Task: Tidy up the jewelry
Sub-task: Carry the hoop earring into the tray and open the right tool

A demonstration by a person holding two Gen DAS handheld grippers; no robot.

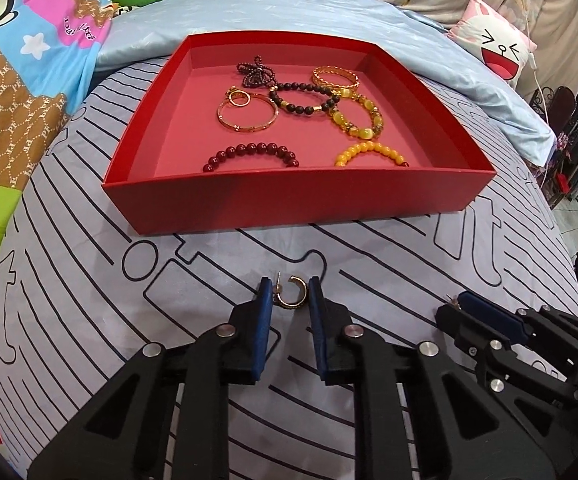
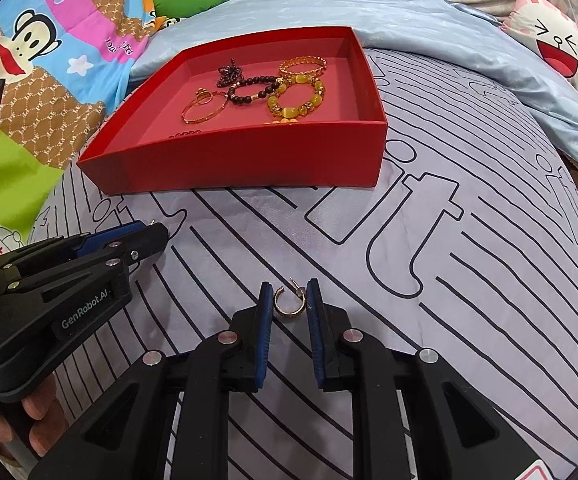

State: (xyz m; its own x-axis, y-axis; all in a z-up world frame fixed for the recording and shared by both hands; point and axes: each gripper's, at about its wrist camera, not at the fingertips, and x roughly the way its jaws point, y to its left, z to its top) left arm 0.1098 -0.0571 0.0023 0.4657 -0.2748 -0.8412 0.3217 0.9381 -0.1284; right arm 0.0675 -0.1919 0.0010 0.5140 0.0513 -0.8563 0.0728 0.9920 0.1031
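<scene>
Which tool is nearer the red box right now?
Left. The left tool sits just short of the front wall of the red box, toward its left end; the right tool is farther back.

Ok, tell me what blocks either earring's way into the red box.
Nothing visible. Each gripper straddles an earring on bare sheet; only the box's near wall lies ahead.

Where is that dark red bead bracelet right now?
In the left wrist view, the dark red bead bracelet lies inside the red box, by its near wall, left of the yellow bead bracelet.
</scene>
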